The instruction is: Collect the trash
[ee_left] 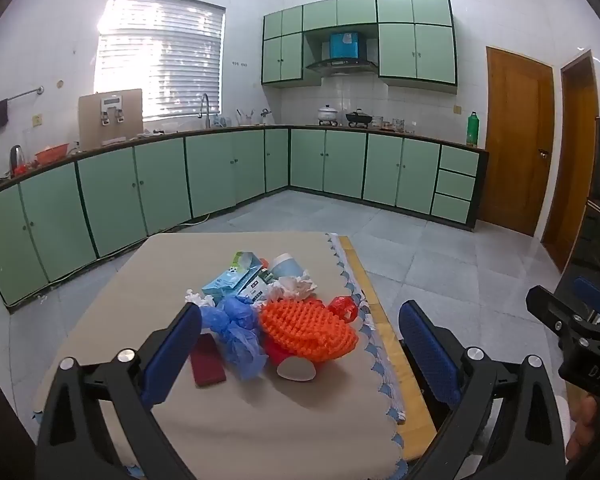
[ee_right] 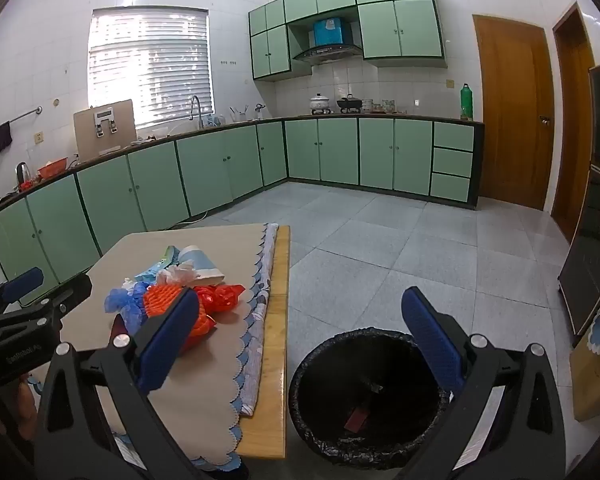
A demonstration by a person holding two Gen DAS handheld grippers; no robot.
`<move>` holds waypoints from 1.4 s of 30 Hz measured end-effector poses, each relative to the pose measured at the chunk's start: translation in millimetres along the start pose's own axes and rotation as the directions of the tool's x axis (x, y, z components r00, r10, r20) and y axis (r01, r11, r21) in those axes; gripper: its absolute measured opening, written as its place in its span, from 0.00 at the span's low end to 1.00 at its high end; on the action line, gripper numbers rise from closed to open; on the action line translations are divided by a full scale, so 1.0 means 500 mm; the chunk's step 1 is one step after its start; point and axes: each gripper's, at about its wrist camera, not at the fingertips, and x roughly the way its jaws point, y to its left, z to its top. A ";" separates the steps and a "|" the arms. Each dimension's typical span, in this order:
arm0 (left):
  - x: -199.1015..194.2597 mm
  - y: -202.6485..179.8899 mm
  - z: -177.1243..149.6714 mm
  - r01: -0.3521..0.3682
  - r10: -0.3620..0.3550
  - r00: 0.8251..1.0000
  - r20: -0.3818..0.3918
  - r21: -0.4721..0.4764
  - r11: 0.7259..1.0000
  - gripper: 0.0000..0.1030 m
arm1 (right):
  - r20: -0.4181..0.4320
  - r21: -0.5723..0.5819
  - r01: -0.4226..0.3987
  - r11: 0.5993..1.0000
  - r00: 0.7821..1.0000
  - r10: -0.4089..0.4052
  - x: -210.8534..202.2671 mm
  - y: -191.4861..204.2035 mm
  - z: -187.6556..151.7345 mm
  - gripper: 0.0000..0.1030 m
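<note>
Left claw (ee_left: 300, 344): fingers spread wide, empty, low in frame over the near edge of the desk (ee_left: 112, 304). Trash pile sits at frame centre on the desk cloth: orange mesh (ee_left: 308, 330), blue plastic bags (ee_left: 236, 328), dark red card (ee_left: 207, 362), crumpled tissue (ee_left: 296, 286), teal carton (ee_left: 232, 278). Right claw (ee_right: 300, 338): fingers spread, empty, above a black-lined trash bin (ee_right: 320, 364) on the floor at lower centre, just beside the desk; a red scrap (ee_right: 356, 420) lies inside.
</note>
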 end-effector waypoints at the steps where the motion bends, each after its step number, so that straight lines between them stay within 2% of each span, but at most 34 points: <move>1: 0.001 0.000 0.000 0.001 -0.001 1.000 -0.002 -0.001 1.000 0.94 | 0.001 0.001 -0.001 1.000 1.000 0.001 0.000 0.000 0.000 0.95; 8: 0.014 -0.005 0.004 0.003 -0.003 1.000 -0.015 -0.003 1.000 0.94 | 0.001 0.004 -0.002 1.000 1.000 0.002 -0.002 -0.001 0.001 0.95; 9: -0.004 0.004 0.002 0.002 -0.002 1.000 0.006 -0.009 1.000 0.94 | 0.001 0.003 -0.001 1.000 1.000 0.001 -0.002 -0.001 0.001 0.95; 20: -0.020 0.009 0.012 0.001 -0.001 1.000 0.009 -0.007 1.000 0.94 | -0.002 0.005 -0.002 1.000 1.000 0.002 -0.001 -0.001 0.003 0.95; 42: -0.020 0.002 0.019 -0.007 0.007 1.000 0.010 -0.001 1.000 0.94 | -0.004 0.006 -0.003 1.000 1.000 0.003 0.003 0.000 0.001 0.95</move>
